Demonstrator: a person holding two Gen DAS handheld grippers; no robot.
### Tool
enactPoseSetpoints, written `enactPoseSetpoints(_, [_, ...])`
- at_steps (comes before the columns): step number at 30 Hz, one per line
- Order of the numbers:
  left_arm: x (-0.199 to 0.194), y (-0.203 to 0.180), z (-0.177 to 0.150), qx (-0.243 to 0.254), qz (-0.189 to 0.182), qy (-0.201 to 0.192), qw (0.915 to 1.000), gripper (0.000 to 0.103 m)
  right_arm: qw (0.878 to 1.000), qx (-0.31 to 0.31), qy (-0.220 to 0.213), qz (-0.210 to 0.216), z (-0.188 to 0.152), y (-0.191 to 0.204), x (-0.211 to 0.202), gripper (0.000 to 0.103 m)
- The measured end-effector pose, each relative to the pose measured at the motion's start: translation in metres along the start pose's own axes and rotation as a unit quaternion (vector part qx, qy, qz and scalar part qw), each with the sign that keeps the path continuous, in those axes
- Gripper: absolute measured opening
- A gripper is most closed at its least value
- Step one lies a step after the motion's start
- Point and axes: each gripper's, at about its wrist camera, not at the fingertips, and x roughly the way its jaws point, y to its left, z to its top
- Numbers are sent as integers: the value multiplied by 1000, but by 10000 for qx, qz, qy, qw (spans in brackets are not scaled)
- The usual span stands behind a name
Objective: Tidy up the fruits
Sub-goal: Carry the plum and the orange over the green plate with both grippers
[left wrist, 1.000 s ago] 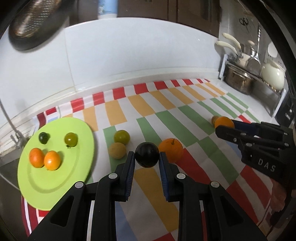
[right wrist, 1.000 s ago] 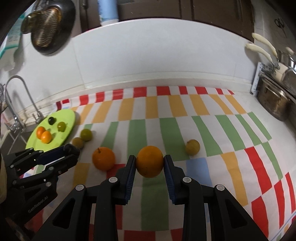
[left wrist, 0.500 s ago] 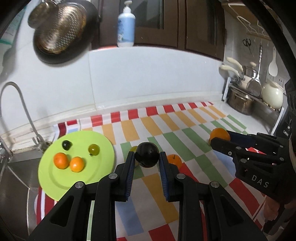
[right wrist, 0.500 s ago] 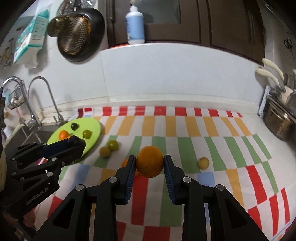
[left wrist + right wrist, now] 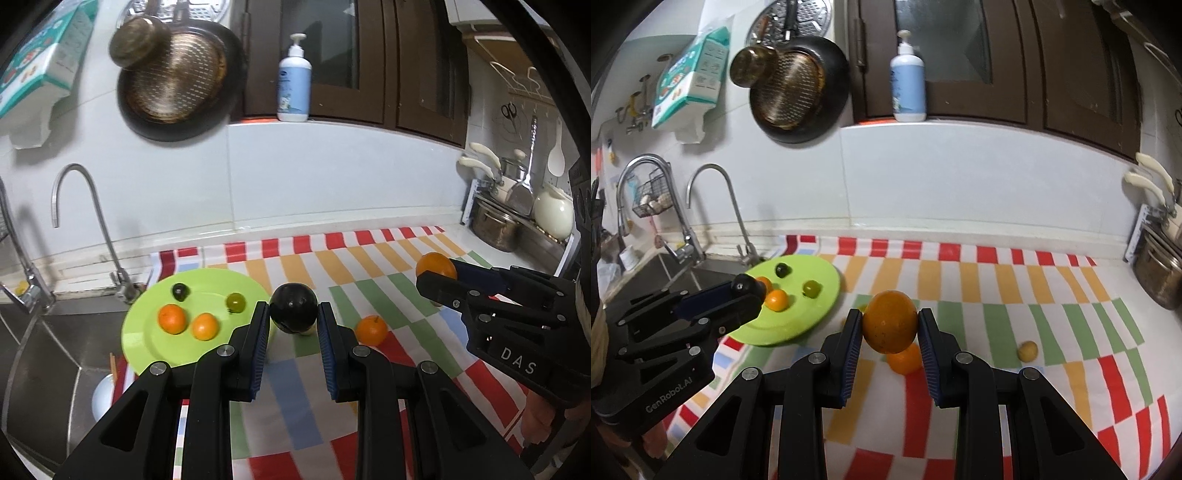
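Note:
My left gripper (image 5: pixel 293 314) is shut on a black plum (image 5: pixel 293 308) and holds it well above the striped cloth, just right of the green plate (image 5: pixel 147 350). The plate carries two small oranges (image 5: pixel 171 318), a green fruit (image 5: pixel 235 302) and a small dark fruit (image 5: pixel 180 291). My right gripper (image 5: pixel 890 321) is shut on a large orange (image 5: pixel 890 321), also raised. It also shows at the right of the left wrist view (image 5: pixel 436 266). A smaller orange (image 5: pixel 371 329) lies on the cloth. A yellowish fruit (image 5: pixel 1027 350) lies to the right.
A sink (image 5: pixel 44 369) with taps (image 5: pixel 85 221) lies left of the plate. Pots and utensils (image 5: pixel 495 225) stand at the far right. A pan (image 5: pixel 173 81) hangs on the wall and a soap bottle (image 5: pixel 294 88) stands on the ledge.
Both grippers have lifted their fruits away from the cloth and tilted up, so the counter looks farther and more wall shows. The fruits stay gripped.

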Motion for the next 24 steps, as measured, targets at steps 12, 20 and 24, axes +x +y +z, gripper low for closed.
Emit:
enactPoseSetpoints(12, [-20, 47, -5, -116, 464, -75, 9988, 26, 9988, -205, -142, 431, 12, 51, 11, 32])
enactPoseSetpoints(20, [-21, 73, -10, -215, 634, -48, 9977, 26, 9974, -313, -102, 642, 19, 80, 26, 32])
enactPoseSetpoints(24, [-14, 86, -12, -280, 706, 4, 9971, 26, 9966, -401, -45, 713, 24, 92, 39, 32])
